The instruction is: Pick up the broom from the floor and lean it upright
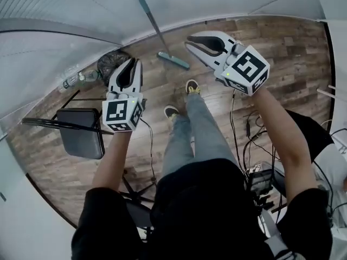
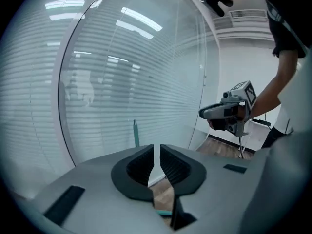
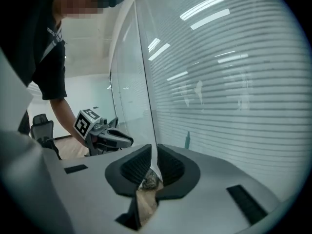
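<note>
Along the glass wall [image 1: 59,42], ribbed with horizontal blinds, runs a floor [image 1: 287,53] of wooden planks. On it, facing that wall, stands the person [image 1: 198,145] in jeans and a dark top, both arms held out toward the glass. On the person's left, a little back from the wall, stands a chair [image 1: 81,131] with a dark seat.

The broom [image 1: 156,30] leans upright on the wall. Its teal head sits on the floor just out from the wall's foot, and its handle slopes up to rest against the glass. The teal top end of the handle shows in front of the blinds in both gripper views.

The right gripper [image 1: 188,41] is raised with its tips toward the wall. In the right gripper view its jaws stand almost together, with only a thin slit between the ribbed pads and nothing in it. The left gripper [image 1: 133,63] is well apart from the right one and likewise points at the wall. In the left gripper view its jaws show the same narrow gap and pinch nothing. Neither gripper touches the broom.

At the wall's foot, left of the broom head in the head view, lies a dark rounded bag [image 1: 111,64], though it could be a bin. Further left along the wall's foot a clear bottle [image 1: 78,80] lies on its side. The person's shoes [image 1: 192,86] point toward the wall, a short way back from the broom head. Thin cables [image 1: 246,145] trail over the floor well back from the wall, on the person's right.
</note>
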Demonstrator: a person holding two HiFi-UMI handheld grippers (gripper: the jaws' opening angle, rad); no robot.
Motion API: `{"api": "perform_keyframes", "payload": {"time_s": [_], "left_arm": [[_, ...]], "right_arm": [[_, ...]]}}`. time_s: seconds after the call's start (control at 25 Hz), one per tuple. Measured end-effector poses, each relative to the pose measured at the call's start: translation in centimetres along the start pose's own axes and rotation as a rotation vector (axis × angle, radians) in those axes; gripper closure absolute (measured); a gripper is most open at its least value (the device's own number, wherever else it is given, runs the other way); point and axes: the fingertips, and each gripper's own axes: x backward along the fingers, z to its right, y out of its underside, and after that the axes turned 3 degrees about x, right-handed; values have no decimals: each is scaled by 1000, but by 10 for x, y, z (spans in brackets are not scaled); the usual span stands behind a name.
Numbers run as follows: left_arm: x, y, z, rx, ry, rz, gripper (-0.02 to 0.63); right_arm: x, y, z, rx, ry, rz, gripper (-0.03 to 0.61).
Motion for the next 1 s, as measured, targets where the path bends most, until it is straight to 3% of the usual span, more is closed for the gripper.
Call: {"api": "perform_keyframes", "payload": {"time_s": [0.12, 0.4, 0.52, 0.84, 1.0], "left_arm": [[64, -51, 38, -43, 27, 84, 579], [205, -113, 106, 5, 89, 191, 592], [229, -128, 117, 27, 112, 224, 592], [282, -161, 166, -2, 108, 287, 592], [269, -164, 173, -12, 56, 300, 592]], "right_arm": [[45, -61, -46, 68, -3, 47, 543], [139, -165, -149, 192, 125, 153, 552], [158, -178, -162, 213, 206, 164, 552], [233, -202, -187, 109, 358, 213, 552], [256, -187, -160, 61, 405, 255, 554]]}}
